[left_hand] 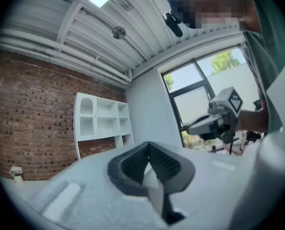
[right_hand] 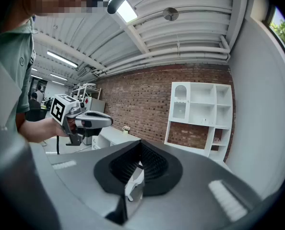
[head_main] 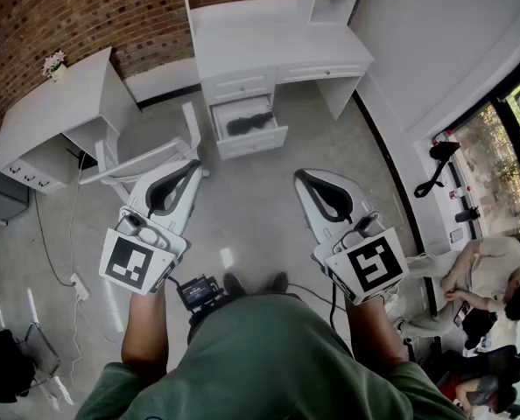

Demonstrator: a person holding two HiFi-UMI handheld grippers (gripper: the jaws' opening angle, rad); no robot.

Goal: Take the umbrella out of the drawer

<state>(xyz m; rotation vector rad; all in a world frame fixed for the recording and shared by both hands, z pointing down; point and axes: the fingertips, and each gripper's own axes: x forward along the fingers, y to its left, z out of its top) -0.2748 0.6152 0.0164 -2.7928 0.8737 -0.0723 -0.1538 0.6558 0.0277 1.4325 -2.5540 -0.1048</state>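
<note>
Grey floor (head_main: 260,201) leads to the dark umbrella (head_main: 249,122), lying in the open drawer (head_main: 253,140) of the white table (head_main: 269,38), upper centre. Lower down, my left tongs (head_main: 190,169) and right tongs (head_main: 305,180) are pinched together, empty.

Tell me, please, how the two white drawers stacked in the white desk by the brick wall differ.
The upper white drawer is shut, with only its front showing; the lower white drawer is pulled out. The lower one holds a dark folded umbrella; the upper one's contents are hidden. Both are white.
</note>
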